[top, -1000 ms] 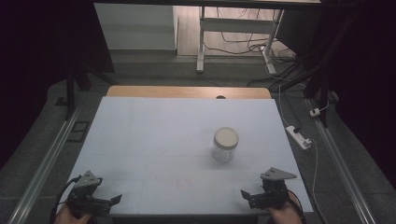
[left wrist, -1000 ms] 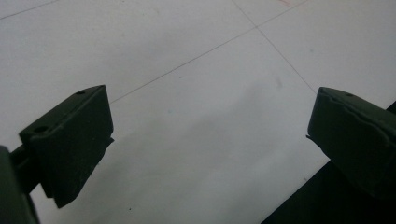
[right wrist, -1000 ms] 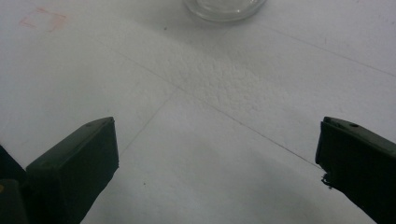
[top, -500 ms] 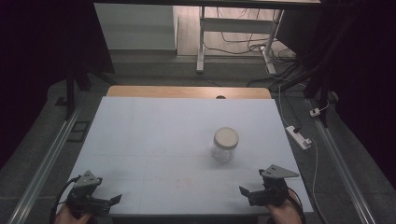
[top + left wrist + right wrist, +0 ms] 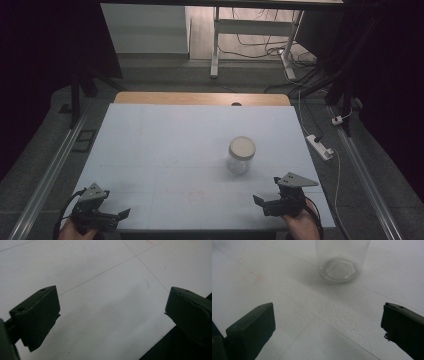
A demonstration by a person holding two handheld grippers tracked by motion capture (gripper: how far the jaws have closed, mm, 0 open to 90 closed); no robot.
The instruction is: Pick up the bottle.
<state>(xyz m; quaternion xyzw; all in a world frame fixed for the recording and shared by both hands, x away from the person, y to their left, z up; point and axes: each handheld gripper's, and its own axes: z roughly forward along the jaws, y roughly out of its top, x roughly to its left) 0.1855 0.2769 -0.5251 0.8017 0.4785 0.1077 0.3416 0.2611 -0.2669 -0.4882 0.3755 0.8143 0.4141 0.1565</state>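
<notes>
The glass jar (image 5: 240, 155) stands upright on the white table (image 5: 165, 145), right of centre and roughly midway between the near and far edges, with a pale lid (image 5: 242, 147) closed on top; it is in the same spot as in both earlier high-view pictures. In the right gripper view its clear base (image 5: 340, 268) sits ahead of the jaws and a little right of their middle, well apart from them, with nothing inside that can be made out. The right gripper (image 5: 259, 203) hangs over the near right part of the table, closest to the jar, jaws spread wide and holding nothing; compared with a second ago it sits slightly lower toward the near edge, a small shift only. The left gripper (image 5: 123, 213) is at the near left corner, far from the jar, its jaws likewise wide apart and empty, with bare table surface between them in the left gripper view; it too has drifted only slightly toward the near edge. Beyond the table's far side lies a wooden strip (image 5: 200, 98), and a white power strip (image 5: 319, 146) rests on the floor to the right.
</notes>
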